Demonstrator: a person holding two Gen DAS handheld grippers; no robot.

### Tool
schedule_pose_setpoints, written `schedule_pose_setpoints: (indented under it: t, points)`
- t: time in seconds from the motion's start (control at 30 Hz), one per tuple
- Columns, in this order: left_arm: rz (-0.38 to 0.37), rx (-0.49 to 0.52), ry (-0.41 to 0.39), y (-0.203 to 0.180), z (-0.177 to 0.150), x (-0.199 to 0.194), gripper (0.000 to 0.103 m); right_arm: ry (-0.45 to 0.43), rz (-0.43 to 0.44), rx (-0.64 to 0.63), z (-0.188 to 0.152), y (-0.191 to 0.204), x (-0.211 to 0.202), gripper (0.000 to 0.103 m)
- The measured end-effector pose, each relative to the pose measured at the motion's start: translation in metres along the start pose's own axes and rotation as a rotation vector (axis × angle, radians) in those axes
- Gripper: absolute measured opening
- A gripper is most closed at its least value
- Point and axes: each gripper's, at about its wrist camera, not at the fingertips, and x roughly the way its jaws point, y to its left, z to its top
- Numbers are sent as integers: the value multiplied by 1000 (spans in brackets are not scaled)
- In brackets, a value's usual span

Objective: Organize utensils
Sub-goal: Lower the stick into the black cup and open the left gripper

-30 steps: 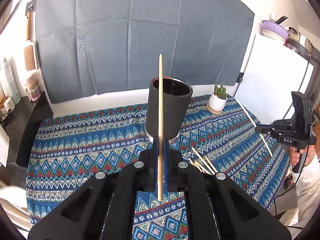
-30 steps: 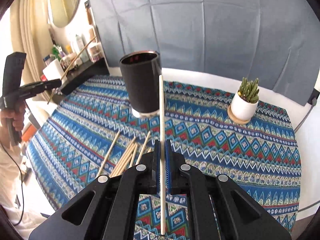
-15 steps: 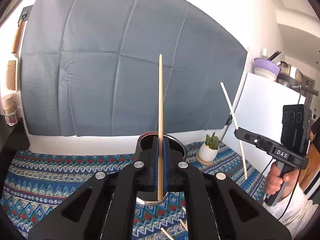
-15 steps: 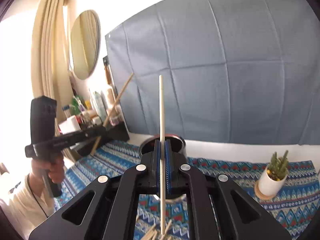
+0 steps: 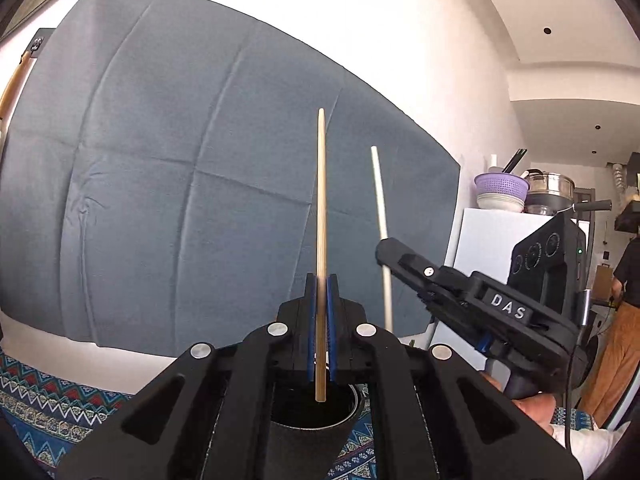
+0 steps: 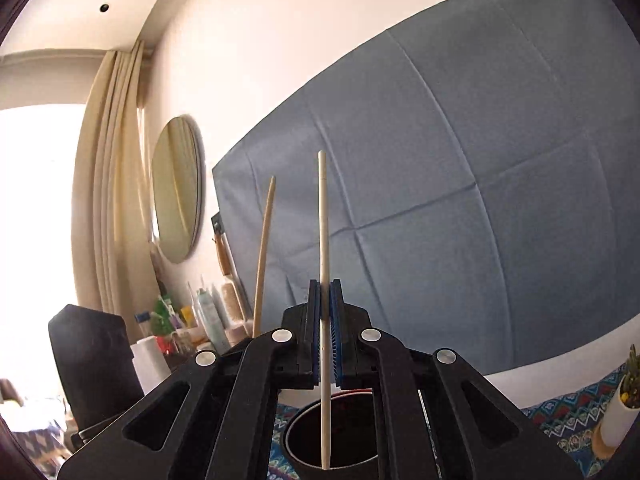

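Observation:
My left gripper is shut on a tan wooden chopstick, held upright with its lower end just over the mouth of the black cylindrical holder. My right gripper is shut on a pale chopstick, also upright, its lower end over the holder's opening. The right gripper with its pale chopstick shows close at the right of the left wrist view. The tan chopstick shows at the left of the right wrist view.
The holder stands on a blue patterned tablecloth. A small potted plant stands at the right. A grey cloth hangs on the wall behind. A shelf with bottles is at the left; a white cabinet with bowls at the right.
Both grippers tilted up and came together over the holder, each keeping its chopstick. The table and loose chopsticks dropped out of view; the chopsticks' lower ends now hang over the holder's mouth.

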Motion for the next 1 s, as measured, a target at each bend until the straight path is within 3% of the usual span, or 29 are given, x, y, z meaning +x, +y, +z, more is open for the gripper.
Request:
schedule_pose_setpoints:
  t: [0.27, 0.53, 0.7, 0.87, 1.0]
  points:
    - [-9, -51, 12, 15, -27, 10, 5, -64, -64, 42, -29, -29, 14, 7]
    - [-25, -71, 43, 19, -40, 16, 5, -144, -108, 22, -38, -25, 14, 6]
    - [-20, -68, 65, 20, -43, 19, 5, -138, -106, 46, -44, -28, 15, 6]
    - [-29, -70, 67, 20, -42, 19, 5, -144, -80, 147, -42, -39, 14, 6]
    - [-26, -77, 73, 22, -43, 20, 5, -143, -109, 115, -42, -35, 22, 5]
